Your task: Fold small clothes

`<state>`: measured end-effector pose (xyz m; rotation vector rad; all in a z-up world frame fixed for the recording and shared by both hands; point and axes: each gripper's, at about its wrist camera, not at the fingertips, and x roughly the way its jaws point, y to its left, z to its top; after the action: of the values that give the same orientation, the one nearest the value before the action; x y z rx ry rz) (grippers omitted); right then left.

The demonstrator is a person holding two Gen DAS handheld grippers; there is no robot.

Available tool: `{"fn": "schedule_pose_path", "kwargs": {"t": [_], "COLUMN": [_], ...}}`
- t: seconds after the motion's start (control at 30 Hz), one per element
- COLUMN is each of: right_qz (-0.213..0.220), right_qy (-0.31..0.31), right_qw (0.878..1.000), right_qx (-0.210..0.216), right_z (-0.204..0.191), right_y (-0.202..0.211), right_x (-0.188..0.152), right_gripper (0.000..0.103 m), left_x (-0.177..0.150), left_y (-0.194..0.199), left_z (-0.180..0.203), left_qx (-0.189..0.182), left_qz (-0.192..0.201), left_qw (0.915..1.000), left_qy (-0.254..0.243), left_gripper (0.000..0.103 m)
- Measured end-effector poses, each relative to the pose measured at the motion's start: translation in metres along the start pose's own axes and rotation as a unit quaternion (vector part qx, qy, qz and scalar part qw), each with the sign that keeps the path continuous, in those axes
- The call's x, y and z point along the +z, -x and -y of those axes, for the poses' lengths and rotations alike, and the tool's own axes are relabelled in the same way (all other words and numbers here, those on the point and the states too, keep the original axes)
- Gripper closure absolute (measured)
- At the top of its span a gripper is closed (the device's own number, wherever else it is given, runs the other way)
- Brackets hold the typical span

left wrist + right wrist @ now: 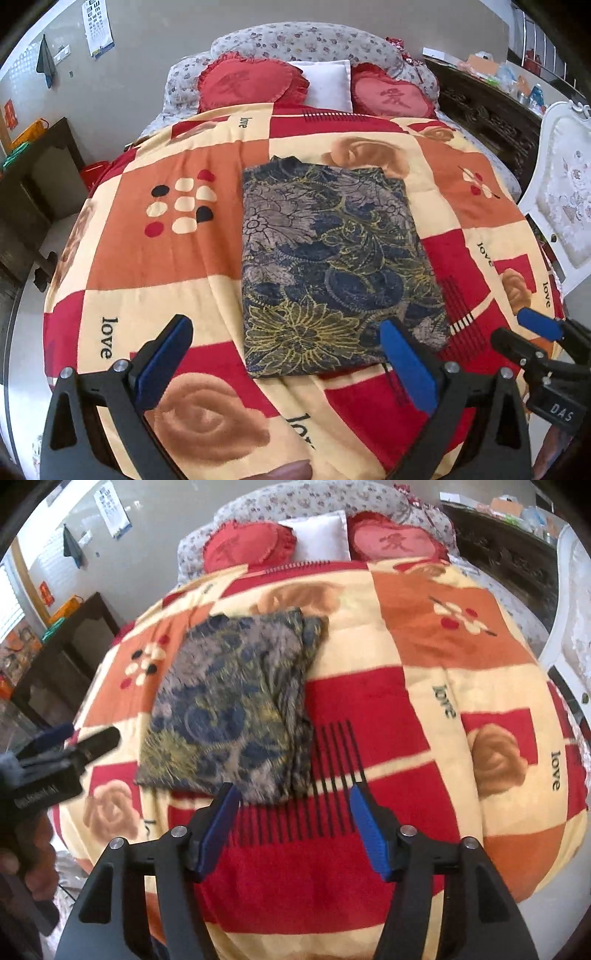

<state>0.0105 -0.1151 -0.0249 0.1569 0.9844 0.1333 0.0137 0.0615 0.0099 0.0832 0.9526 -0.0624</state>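
Note:
A dark blue, grey and yellow floral garment lies folded into a flat rectangle on the bed's red, orange and cream blanket. It also shows in the right wrist view. My left gripper is open and empty, its fingertips hovering over the garment's near edge. My right gripper is open and empty, hovering just beyond the garment's near right corner. The right gripper shows at the right edge of the left wrist view. The left gripper shows at the left edge of the right wrist view.
Two red heart cushions and a white pillow lie at the bed's head. A dark cabinet stands left of the bed. A white chair and a dark cluttered sideboard stand to the right.

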Motion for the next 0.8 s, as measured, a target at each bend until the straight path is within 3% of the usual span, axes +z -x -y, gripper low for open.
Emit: {"fn": "schedule_pose_path", "kwargs": {"t": [0.13,0.37,0.8], "right_qz": [0.002,0.005,0.010], "right_qy": [0.017,0.013,0.020], "right_qw": [1.000,1.000,1.000], "right_qx": [0.005,-0.008,0.011], "right_z": [-0.009,-0.012,-0.018], "right_y": [0.006,0.010,0.017], "right_x": [0.006,0.009,0.013], "right_gripper": [0.034,0.012,0.011], "left_x": [0.001,0.001,0.004], "left_y": [-0.001,-0.003,-0.004], "left_z": [0.001,0.001,0.002], "left_qx": [-0.007,-0.008,-0.005], "left_qz": [-0.006,-0.008,-0.005], "left_qw": [0.9999,0.9999,1.0000], "left_qy": [0.005,0.006,0.002], "left_gripper": [0.000,0.000,0.000]}}
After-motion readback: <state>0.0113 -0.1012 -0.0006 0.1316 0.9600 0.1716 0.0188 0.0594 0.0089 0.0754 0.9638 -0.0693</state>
